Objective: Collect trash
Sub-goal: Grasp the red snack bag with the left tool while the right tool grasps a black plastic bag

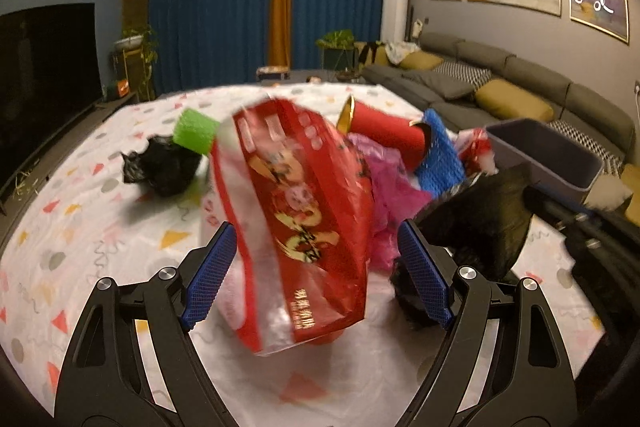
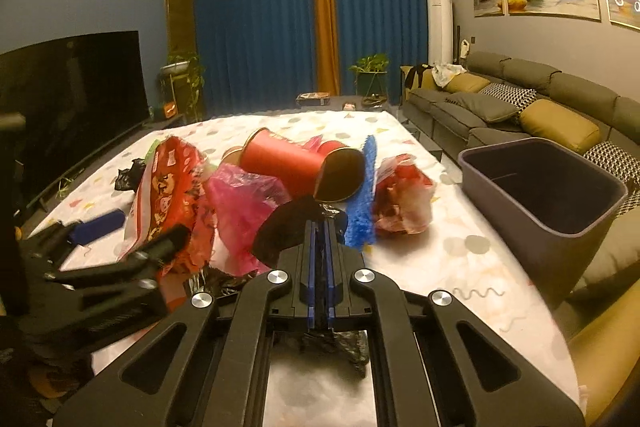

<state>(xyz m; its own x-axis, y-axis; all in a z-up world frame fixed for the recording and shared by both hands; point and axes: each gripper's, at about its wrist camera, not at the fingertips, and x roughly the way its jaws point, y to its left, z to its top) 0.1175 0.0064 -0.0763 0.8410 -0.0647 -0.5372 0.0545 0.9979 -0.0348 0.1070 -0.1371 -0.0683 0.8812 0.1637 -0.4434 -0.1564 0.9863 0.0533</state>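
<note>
A patterned tablecloth [image 2: 460,251] carries the litter, with a grey bin [image 2: 560,203] at three o'clock. The red snack bag [image 1: 304,219] stands between the left gripper [image 1: 316,271]'s wide jaws, apparently untouched, long axis toward twelve. The right gripper [image 2: 319,247] is clamped on a black bag [image 2: 292,231].

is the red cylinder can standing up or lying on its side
Lying on its side. The red cylinder can rests level on the trash pile, its dark round end facing the right wrist camera.

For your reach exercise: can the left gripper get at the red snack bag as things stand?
Probably yes: the left gripper is open with the red snack bag already between its blue pads, nothing blocking.
</note>
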